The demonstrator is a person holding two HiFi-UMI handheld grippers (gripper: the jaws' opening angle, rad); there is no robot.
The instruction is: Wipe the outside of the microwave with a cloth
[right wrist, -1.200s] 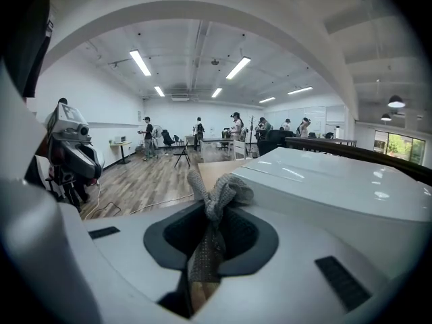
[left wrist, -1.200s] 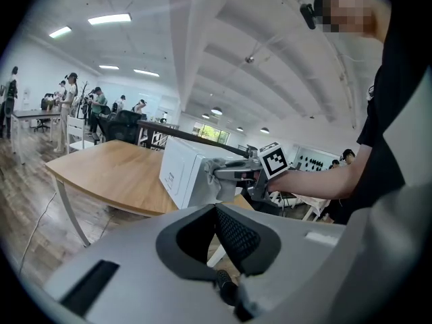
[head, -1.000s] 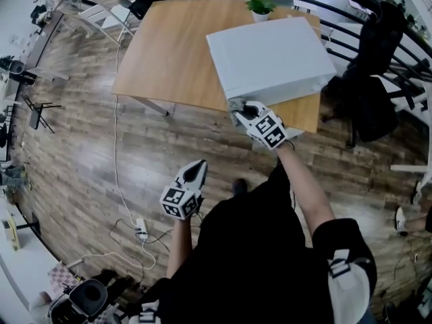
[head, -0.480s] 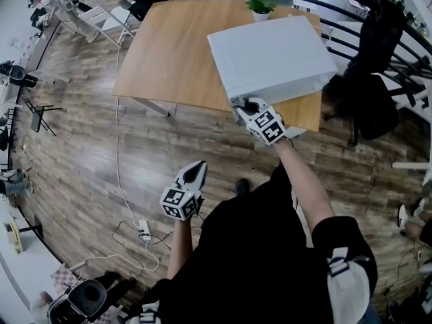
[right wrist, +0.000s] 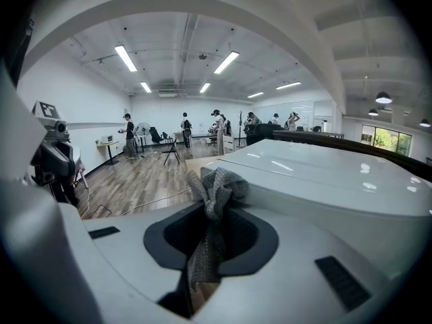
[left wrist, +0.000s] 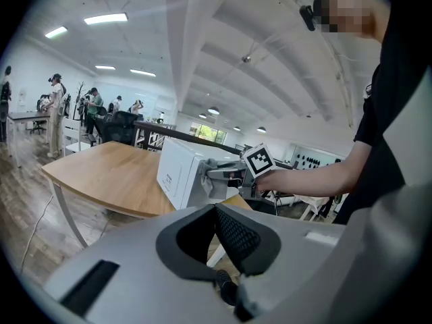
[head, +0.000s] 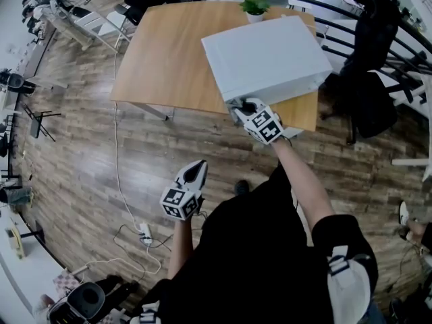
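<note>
Right gripper (head: 237,105) jaws clamp a crumpled grey cloth (right wrist: 216,186) against the boxy white microwave (head: 260,56); left gripper (head: 195,170) jaws closed, empty.

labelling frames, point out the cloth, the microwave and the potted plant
cloth (right wrist: 217,185), right gripper view, on the bunched end past the jaws
microwave (head: 263,56), head view, middle of its top
potted plant (head: 254,5), head view, its leaves

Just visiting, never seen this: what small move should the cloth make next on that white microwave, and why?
Probably slide the right tool sideways along the microwave. Its jaws are shut on the grey cloth, which touches only the near corner, so the rest of that face awaits. The left tool hangs shut and empty.
</note>
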